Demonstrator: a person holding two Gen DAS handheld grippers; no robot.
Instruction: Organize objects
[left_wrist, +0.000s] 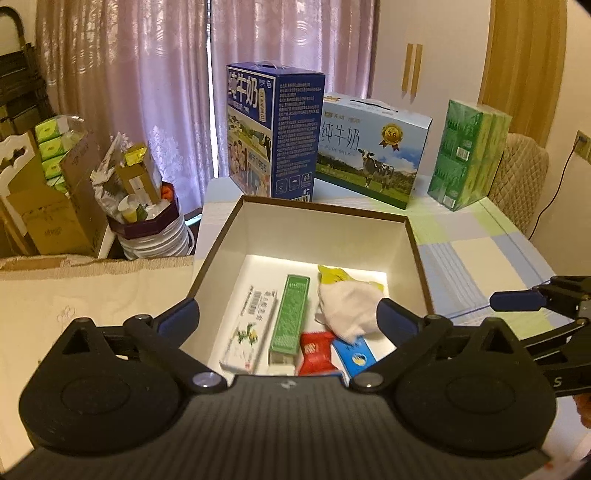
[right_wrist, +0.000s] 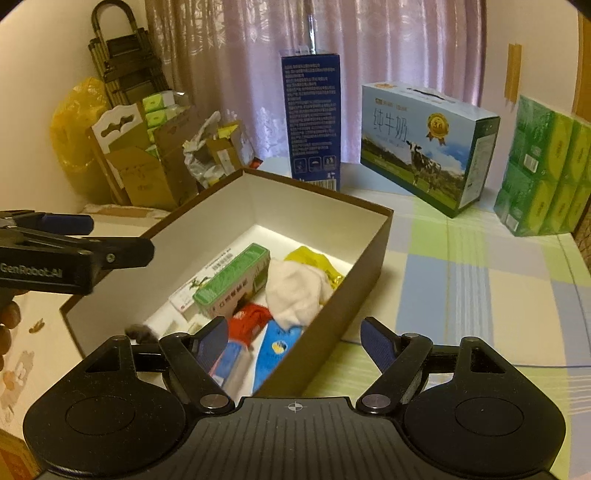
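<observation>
A brown box with a white inside (left_wrist: 413, 236) (right_wrist: 384, 218) stands open on the table. In it lie a long white carton (left_wrist: 247, 332), a green carton (left_wrist: 290, 314) (right_wrist: 231, 278), a red packet (left_wrist: 316, 350) (right_wrist: 249, 323), a blue packet (left_wrist: 354, 354) (right_wrist: 275, 349), a white cloth (left_wrist: 347, 306) (right_wrist: 295, 291) and a yellow packet (left_wrist: 332, 275) (right_wrist: 312, 260). My left gripper (left_wrist: 288, 321) hovers open over the box's near end, holding nothing. My right gripper (right_wrist: 295, 339) is open and empty, straddling the box's near right wall. The left gripper's body (right_wrist: 85, 243) shows at the left of the right wrist view.
Behind the box stand a dark blue milk case (left_wrist: 275, 133) (right_wrist: 312, 118), a light blue milk case (left_wrist: 369, 147) (right_wrist: 424, 147) and a green tissue pack (left_wrist: 469, 155) (right_wrist: 546, 170). A checked cloth (right_wrist: 461, 280) covers the table. Cardboard boxes and bags (left_wrist: 55, 192) crowd the floor at left.
</observation>
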